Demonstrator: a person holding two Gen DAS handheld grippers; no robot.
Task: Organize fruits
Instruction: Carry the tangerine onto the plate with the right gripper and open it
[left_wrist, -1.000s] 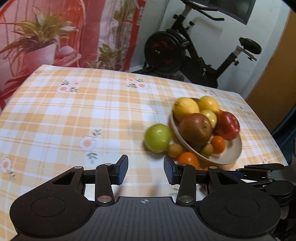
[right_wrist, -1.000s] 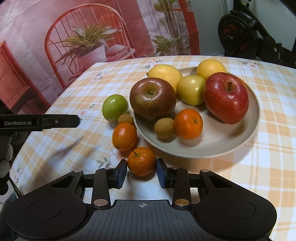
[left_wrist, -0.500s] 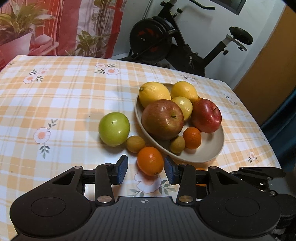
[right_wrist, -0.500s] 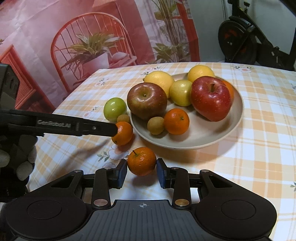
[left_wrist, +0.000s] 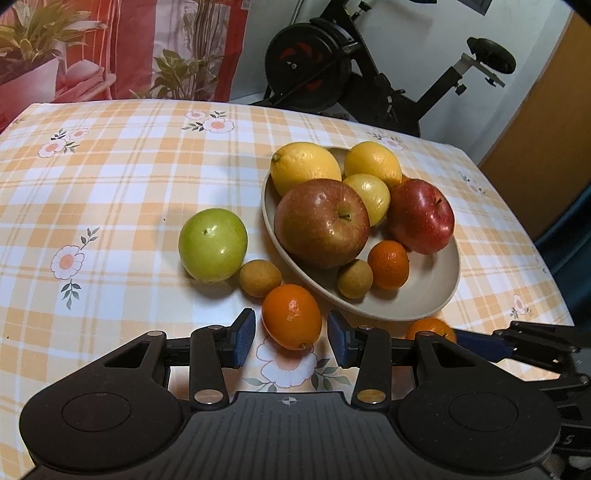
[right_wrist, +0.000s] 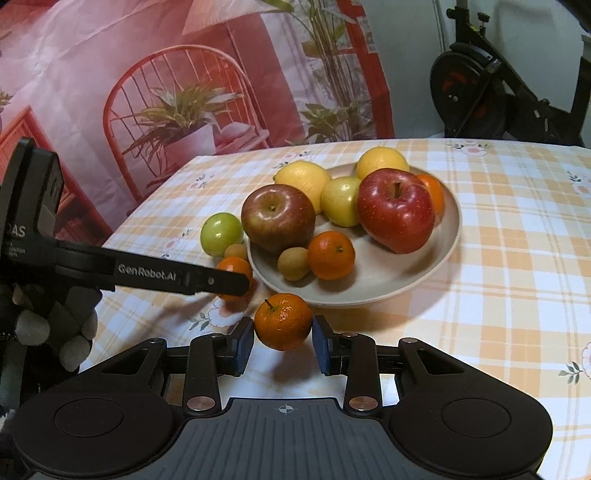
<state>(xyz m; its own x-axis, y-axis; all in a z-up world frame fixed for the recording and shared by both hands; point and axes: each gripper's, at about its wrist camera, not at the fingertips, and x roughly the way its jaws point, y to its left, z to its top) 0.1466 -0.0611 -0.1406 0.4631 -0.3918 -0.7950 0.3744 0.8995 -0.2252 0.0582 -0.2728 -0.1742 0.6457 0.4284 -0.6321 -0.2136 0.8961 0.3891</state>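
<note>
The left gripper (left_wrist: 291, 336) stands part open around an orange (left_wrist: 291, 316), pads not touching. The right gripper (right_wrist: 283, 339) is clamped on a mandarin (right_wrist: 283, 321) just near of the plate (right_wrist: 391, 284). Bare tablecloth (right_wrist: 517, 258) spreads right. The left tool reads "GenRobot.AI".

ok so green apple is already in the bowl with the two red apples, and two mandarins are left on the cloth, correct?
Not quite. The green apple is not in the bowl; it sits on the tablecloth beside it, as the left wrist view shows. The rest holds: two red apples in the bowl, two mandarins on the cloth.
</note>
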